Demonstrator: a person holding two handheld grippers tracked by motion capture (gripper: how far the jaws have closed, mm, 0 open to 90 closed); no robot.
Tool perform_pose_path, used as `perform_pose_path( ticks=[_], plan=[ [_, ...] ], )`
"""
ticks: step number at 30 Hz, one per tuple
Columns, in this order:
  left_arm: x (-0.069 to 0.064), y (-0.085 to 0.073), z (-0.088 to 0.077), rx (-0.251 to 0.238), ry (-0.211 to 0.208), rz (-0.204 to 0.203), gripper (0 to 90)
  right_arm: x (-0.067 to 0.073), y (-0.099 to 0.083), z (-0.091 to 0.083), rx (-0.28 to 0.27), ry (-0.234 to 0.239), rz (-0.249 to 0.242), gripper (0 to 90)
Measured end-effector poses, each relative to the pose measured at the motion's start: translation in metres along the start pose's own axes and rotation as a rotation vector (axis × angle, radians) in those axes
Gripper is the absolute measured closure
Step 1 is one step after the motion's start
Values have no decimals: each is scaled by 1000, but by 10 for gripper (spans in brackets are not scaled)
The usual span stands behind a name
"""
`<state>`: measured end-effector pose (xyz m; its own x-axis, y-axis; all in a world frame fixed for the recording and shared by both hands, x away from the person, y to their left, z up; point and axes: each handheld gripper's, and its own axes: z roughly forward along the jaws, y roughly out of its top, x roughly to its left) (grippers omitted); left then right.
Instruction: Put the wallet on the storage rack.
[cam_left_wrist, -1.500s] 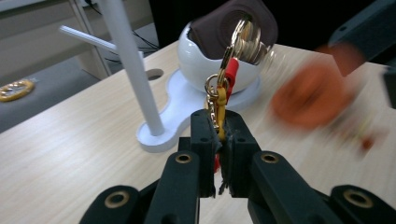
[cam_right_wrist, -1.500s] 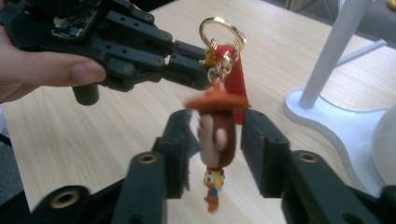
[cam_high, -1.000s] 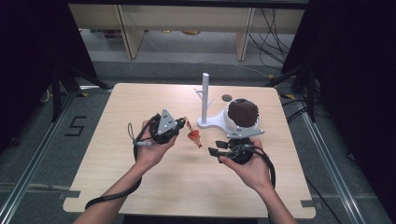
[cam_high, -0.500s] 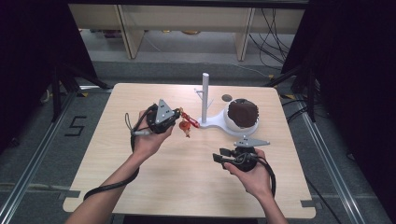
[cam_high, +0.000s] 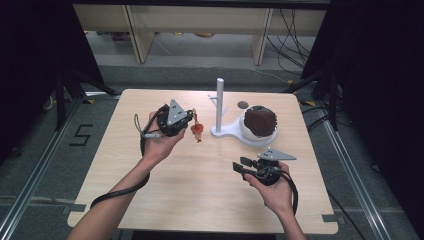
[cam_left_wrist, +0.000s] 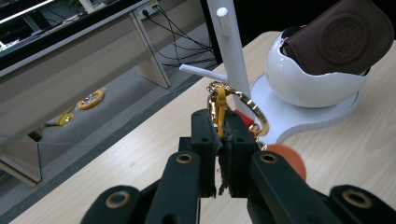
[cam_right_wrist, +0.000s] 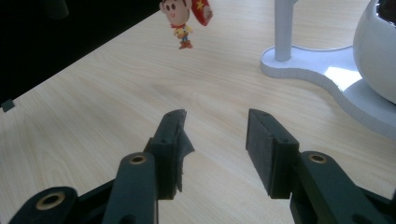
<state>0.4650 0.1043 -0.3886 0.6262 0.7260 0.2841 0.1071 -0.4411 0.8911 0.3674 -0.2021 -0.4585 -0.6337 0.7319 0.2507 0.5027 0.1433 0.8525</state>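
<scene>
A keychain with a small cowboy figure (cam_high: 198, 131) hangs from my left gripper (cam_high: 189, 118), which is shut on its yellow strap (cam_left_wrist: 218, 106) beside a gold ring (cam_left_wrist: 252, 110). The gripper hovers left of the white stand (cam_high: 219, 104), close to a side peg (cam_left_wrist: 202, 73). In the right gripper view the figure (cam_right_wrist: 180, 16) dangles above the table. The stand's white bowl (cam_high: 248, 131) holds a brown wallet (cam_high: 260, 121). My right gripper (cam_high: 240, 166) is low over the table in front of the bowl, open, with nothing between its fingers (cam_right_wrist: 171, 144).
The stand's flat white base (cam_right_wrist: 322, 63) and the bowl (cam_right_wrist: 379, 56) lie just ahead and to the right of the right gripper. A small dark hole (cam_high: 243, 104) sits in the tabletop behind the stand. Shelving and cables stand beyond the table's far edge.
My left gripper has carried the keychain away from the person and closer to the stand. My right gripper has sunk toward the table and drifted to the near right.
</scene>
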Motion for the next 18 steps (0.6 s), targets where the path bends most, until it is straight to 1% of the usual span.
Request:
perform_pose_path(
  ticks=[1,2,3,4,5,6,7,8,9,10,11,12,13,14,17,18],
  plan=[
    [0,1,1,0,2,-2,844,1,-1,0,1,4,31,577],
    [1,2,2,2,3,5,844,0,-2,1,4,12,26,577],
    [1,3,2,2,2,4,844,0,-3,0,-7,4,29,577],
    [2,4,3,1,5,10,844,-1,-3,1,-11,10,0,577],
    [2,6,3,2,6,9,844,-1,-4,0,-7,-8,-1,577],
    [3,7,3,0,6,14,844,-1,-4,0,-7,-8,-1,577],
    [4,8,4,-1,8,10,844,-1,-4,-1,3,-4,11,577],
    [5,9,5,-1,11,8,844,0,-4,0,3,8,36,577],
    [6,10,6,-2,11,6,844,-1,-4,0,-5,9,21,577],
    [7,10,6,-3,10,8,844,-2,-3,0,-9,11,22,577],
    [7,11,7,-4,10,7,844,-2,-3,-1,-12,-10,4,577],
    [8,11,8,-2,10,2,844,-2,-3,-2,-5,-14,10,577],
    [9,12,9,-5,8,2,844,-2,-3,-2,-10,-10,14,577],
    [9,13,9,-6,8,4,844,0,-3,-3,-3,-6,44,577],
    [10,15,13,-8,7,6,843,0,-4,-2,-6,-1,50,577],
    [10,16,14,-4,7,10,843,1,-4,-2,-2,1,63,577]
  ],
)
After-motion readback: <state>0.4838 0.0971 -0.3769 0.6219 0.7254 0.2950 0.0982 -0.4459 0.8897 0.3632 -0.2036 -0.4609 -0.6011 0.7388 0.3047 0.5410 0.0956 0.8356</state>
